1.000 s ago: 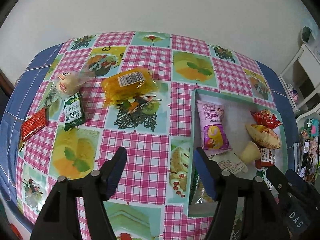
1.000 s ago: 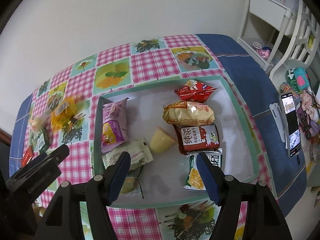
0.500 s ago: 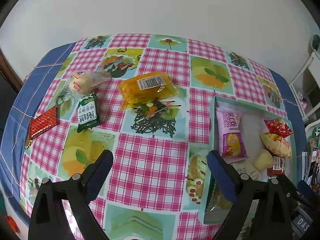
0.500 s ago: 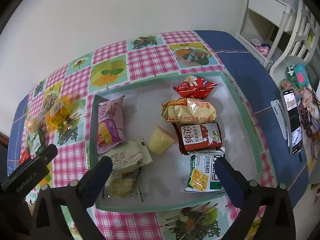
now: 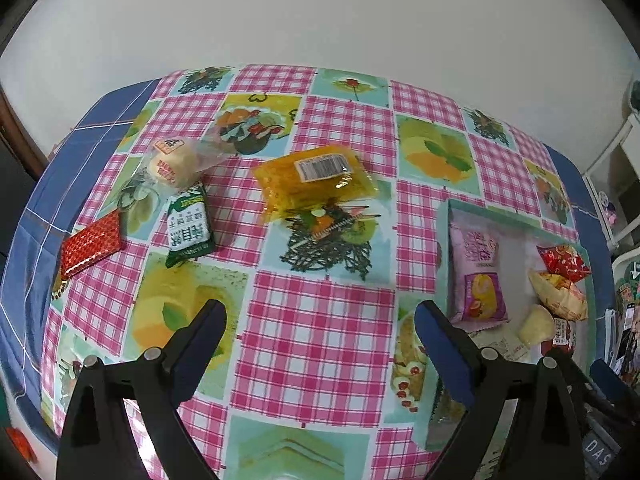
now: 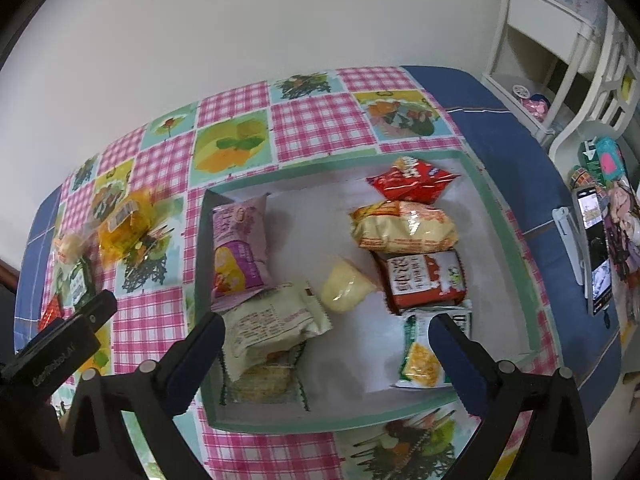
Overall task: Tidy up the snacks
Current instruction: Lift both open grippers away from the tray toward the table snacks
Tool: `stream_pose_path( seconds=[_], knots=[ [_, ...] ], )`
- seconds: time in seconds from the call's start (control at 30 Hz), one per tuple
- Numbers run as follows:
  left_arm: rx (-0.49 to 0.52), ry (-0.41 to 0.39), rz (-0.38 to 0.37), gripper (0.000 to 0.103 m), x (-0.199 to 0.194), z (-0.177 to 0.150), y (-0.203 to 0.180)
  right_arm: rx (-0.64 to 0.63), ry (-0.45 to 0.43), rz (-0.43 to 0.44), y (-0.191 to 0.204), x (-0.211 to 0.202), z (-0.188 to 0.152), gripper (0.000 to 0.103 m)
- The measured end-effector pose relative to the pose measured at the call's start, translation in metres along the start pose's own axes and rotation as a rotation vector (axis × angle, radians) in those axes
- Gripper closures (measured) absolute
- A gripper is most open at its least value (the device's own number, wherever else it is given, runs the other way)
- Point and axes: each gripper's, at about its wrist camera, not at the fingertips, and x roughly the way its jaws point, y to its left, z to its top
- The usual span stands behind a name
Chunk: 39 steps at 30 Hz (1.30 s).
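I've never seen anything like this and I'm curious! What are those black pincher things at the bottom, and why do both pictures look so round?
A person holds one claw in each hand, each with a wide, bendy camera. The left claw is open and empty above the tablecloth, looking at the yellow packet, green packet, red packet and round bun. The right claw is open and empty above the box, where a purple packet and other snacks already lie. Nothing is held.

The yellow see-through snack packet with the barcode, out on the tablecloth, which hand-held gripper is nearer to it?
Left. The left hand-held gripper hangs open over the tablecloth just short of the yellow see-through packet. The right hand-held gripper is open over the green-rimmed box, farther off.
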Motion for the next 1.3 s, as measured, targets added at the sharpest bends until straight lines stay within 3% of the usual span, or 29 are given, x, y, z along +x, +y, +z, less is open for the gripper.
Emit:
stream_pose_path(
  seconds=[0.13, 0.3, 0.7, 0.93, 1.3],
  knots=[
    [-0.034, -0.010, 0.000, 0.008, -0.003, 0.005, 0.019, -0.031, -0.002, 0.016, 0.021, 0.001, -0.001, 0.000],
    [-0.079, -0.050, 0.083, 0.008, -0.009, 0.014, 0.054, -0.069, -0.001, 0.043, 0.051, 0.002, -0.004, 0.000],
    [-0.288, -0.053, 0.134, 0.008, -0.007, 0.025, 0.154, -0.183, 0.007, 0.124, 0.125, 0.011, -0.011, 0.000],
    [-0.340, -0.035, 0.112, 0.008, 0.004, 0.030, 0.172, -0.230, 0.013, 0.179, 0.157, 0.022, -0.006, 0.000],
    [-0.323, 0.024, 0.083, 0.008, 0.040, 0.043, 0.159, -0.214, -0.002, 0.236, 0.170, 0.049, 0.025, 0.000]
  ],
)
